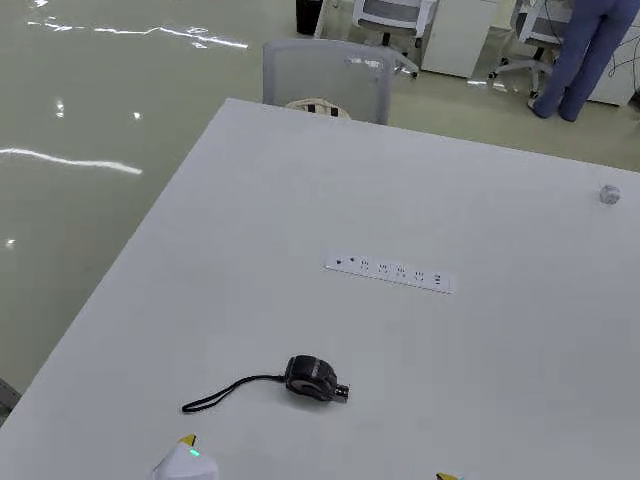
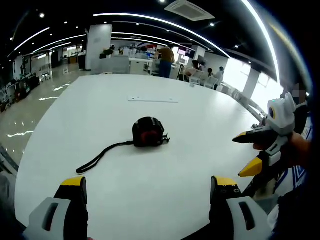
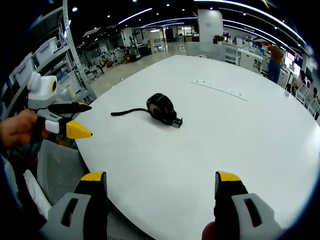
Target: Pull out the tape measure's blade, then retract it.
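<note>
Currently both claws wide open, holding nothing: left gripper point(image 2: 149, 182) and right gripper point(image 3: 160, 177) hover at the near table point(image 1: 420, 190) edge. Tape measure point(image 1: 316, 379) lies on the table ahead, between them, blade in, strap point(image 1: 225, 392) trailing toward the left gripper's side

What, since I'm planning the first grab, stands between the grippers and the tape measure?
Nothing visible does. Bare table lies between the tape measure and both the left gripper and right gripper, jaws open. Its strap lies flat toward the left gripper's side; the power strip sits beyond it.
</note>
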### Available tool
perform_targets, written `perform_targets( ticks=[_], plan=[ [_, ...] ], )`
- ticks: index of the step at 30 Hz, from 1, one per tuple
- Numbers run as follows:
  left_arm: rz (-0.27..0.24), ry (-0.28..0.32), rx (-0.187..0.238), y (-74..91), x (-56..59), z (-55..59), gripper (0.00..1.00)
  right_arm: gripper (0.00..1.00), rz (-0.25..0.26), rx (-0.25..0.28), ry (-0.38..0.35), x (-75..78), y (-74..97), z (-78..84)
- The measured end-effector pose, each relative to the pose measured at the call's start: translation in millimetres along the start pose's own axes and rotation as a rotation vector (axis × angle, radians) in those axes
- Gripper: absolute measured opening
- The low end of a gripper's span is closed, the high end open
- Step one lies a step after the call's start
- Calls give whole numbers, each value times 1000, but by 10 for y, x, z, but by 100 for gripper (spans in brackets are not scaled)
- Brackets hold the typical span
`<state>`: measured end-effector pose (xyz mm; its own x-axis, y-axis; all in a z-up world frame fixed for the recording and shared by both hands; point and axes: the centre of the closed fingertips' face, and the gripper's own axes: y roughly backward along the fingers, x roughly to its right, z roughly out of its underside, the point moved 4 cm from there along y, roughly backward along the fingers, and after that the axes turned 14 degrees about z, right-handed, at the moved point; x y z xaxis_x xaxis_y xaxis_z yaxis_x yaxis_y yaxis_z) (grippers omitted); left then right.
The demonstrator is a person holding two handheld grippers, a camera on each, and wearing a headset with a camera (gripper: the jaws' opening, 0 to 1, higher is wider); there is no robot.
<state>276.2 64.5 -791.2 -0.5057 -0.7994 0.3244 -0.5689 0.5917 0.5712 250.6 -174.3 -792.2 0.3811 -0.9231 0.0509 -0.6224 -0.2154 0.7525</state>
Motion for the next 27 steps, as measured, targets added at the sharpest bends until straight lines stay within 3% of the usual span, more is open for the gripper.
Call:
perform_targets(
  ticks=[10, 27],
  plan=[
    [3, -5, -11, 121, 31, 56, 100, 97, 19, -19, -12, -16, 113, 122],
    [-10, 29, 10, 326, 15, 92, 100, 100, 37, -33, -10, -169, 282, 146]
  ],
)
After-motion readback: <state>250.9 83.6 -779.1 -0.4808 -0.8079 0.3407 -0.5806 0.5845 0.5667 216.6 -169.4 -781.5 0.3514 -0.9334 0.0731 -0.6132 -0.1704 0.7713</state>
